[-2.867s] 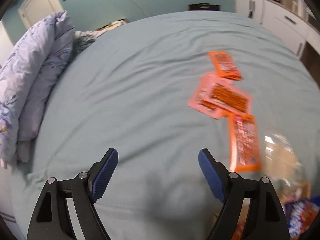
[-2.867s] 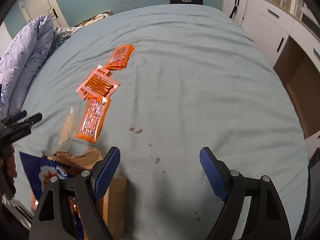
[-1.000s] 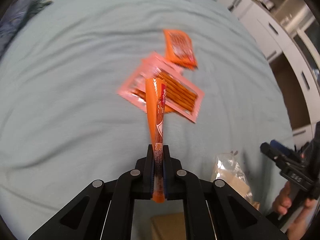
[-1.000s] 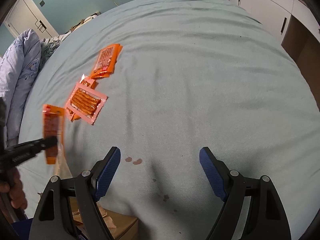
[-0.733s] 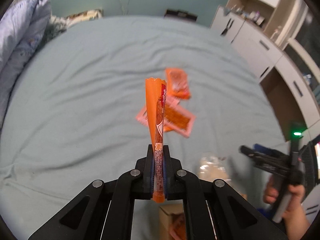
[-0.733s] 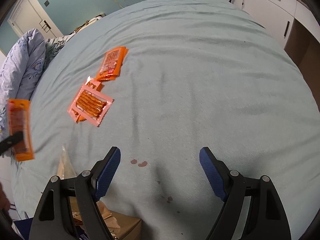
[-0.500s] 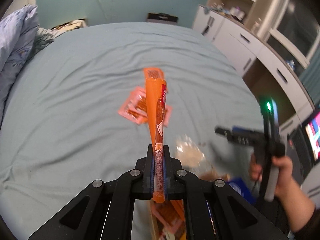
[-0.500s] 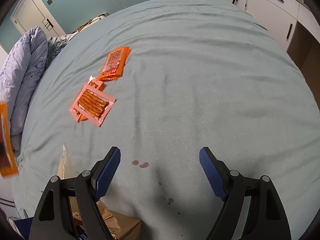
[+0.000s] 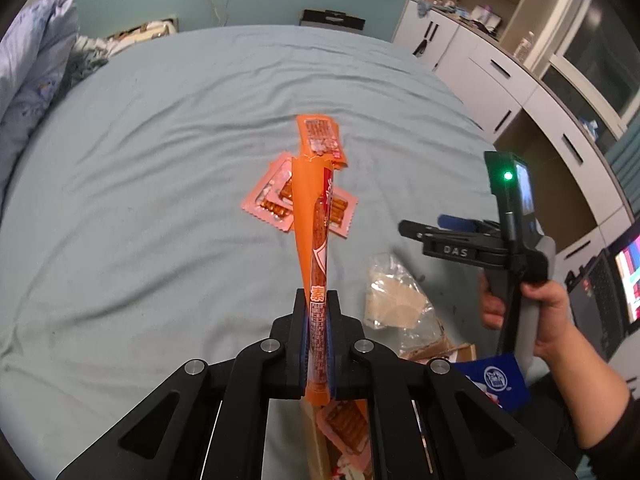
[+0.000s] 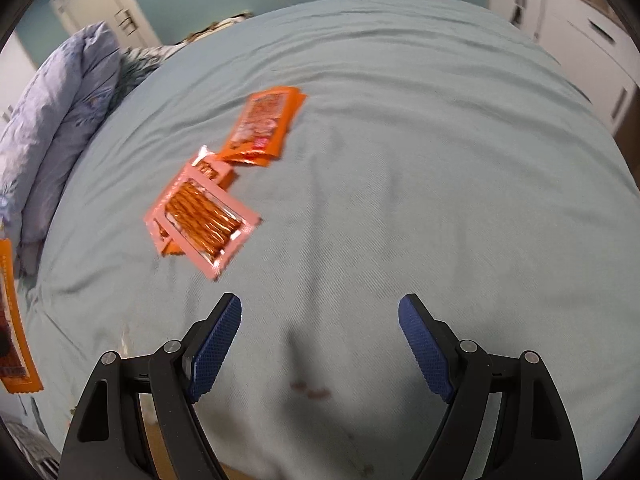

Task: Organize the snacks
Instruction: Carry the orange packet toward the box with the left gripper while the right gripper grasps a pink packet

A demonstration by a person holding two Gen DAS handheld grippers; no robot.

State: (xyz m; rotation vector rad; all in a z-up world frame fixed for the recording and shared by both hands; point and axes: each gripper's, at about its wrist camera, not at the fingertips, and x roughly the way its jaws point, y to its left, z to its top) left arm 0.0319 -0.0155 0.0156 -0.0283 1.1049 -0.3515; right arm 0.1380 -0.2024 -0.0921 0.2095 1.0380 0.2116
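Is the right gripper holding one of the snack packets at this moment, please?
No, the right gripper is open and empty above the bed sheet.

The held orange packet (image 9: 314, 264) hides part of the pink stick packs (image 9: 276, 200) behind it; the left gripper (image 9: 316, 340) covers most of the cardboard box (image 9: 348, 424). The right wrist view is motion-blurred, print unreadable

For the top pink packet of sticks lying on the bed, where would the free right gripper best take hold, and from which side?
Probably the near corner of the pink packet, approached low from the open right gripper. It lies flat on the bedsheet, leaving only thin edges to pinch. That corner overhangs the packets beneath and faces the gripper.
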